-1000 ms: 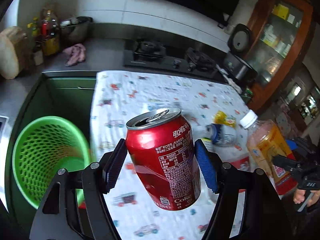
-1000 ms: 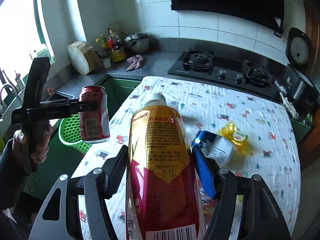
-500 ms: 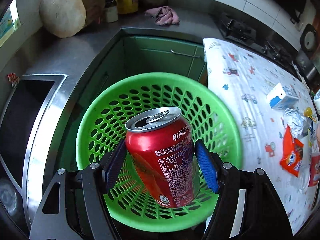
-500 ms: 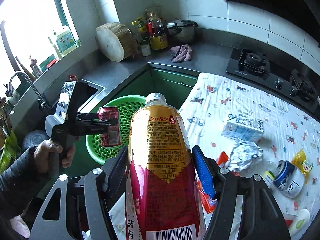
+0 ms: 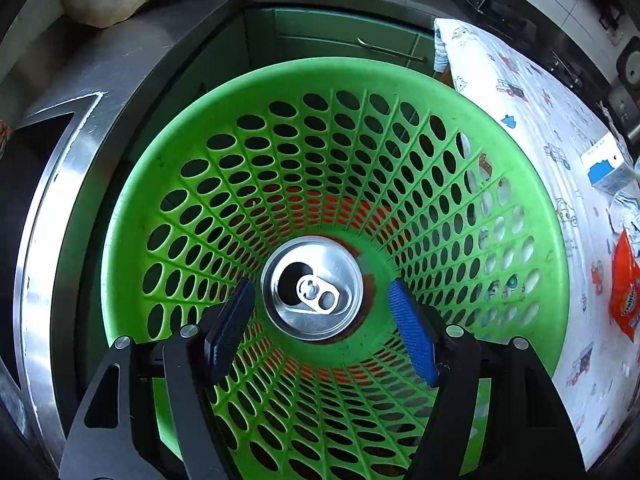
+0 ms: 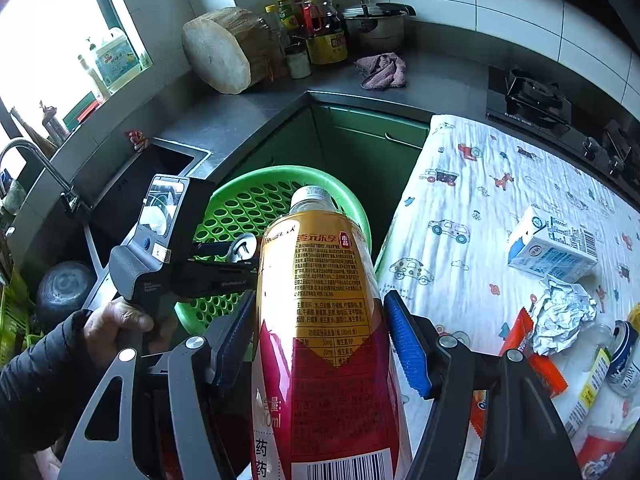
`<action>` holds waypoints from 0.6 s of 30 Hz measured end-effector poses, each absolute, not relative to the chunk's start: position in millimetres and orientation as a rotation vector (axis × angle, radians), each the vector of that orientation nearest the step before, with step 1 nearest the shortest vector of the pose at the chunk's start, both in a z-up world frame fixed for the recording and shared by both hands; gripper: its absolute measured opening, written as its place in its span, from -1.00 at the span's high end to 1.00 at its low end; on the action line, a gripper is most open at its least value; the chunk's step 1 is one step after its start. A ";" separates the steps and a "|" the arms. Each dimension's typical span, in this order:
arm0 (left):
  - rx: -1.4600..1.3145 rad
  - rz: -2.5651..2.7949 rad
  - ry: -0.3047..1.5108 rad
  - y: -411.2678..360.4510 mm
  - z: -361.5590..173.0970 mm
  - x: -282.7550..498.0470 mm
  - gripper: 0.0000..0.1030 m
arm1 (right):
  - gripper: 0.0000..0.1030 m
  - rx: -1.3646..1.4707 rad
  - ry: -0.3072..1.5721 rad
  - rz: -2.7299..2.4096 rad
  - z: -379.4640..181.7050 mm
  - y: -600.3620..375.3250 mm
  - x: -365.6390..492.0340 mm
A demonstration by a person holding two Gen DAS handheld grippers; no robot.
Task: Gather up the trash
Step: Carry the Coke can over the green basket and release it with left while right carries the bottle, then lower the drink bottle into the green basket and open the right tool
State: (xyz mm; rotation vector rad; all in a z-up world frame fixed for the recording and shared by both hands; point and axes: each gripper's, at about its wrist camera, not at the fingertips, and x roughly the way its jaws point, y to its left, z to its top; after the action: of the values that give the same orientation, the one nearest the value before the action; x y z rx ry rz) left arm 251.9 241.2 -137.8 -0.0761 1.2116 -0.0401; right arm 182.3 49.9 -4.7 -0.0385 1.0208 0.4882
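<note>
Trash basket (image 5: 132, 208), green and perforated, fills the left view; a soda can (image 5: 312, 288) sits upright at its bottom, centre frame, clear of the left gripper's (image 5: 320, 320) parted pads. Right gripper (image 6: 320, 340) clamps a yellow-and-maroon bottle (image 6: 320, 312) with Chinese print and a barcode; at right, an orange "Ovaltine" packet (image 5: 624, 292) lies on the cloth

Left claw (image 5: 322, 322) agape; right claw (image 6: 320, 344) clamped.

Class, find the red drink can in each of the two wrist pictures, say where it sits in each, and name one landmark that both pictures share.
Left wrist: can at centre, top-on, between the open left gripper pads.
Right wrist: can left of centre, partly behind the bottle.
Shared landmark: green basket.
</note>
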 end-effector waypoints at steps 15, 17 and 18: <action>-0.184 -0.015 1.086 293.3 -89.9 209.3 -0.42 | -0.22 -0.112 1.108 0.493 -43.2 112.7 224.0; -0.187 -0.004 1.065 299.9 -83.1 200.4 -0.44 | -0.22 -0.131 1.131 0.486 -53.5 123.5 231.8; -0.188 0.002 1.057 303.7 -80.0 197.3 -0.44 | -0.22 -0.139 1.143 0.483 -58.6 128.4 234.6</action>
State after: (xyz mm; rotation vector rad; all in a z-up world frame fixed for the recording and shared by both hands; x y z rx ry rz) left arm 197.3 303.7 -80.0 -0.1884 1.0565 0.0024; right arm 234.6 128.4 -58.6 -0.1394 1.1430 0.4828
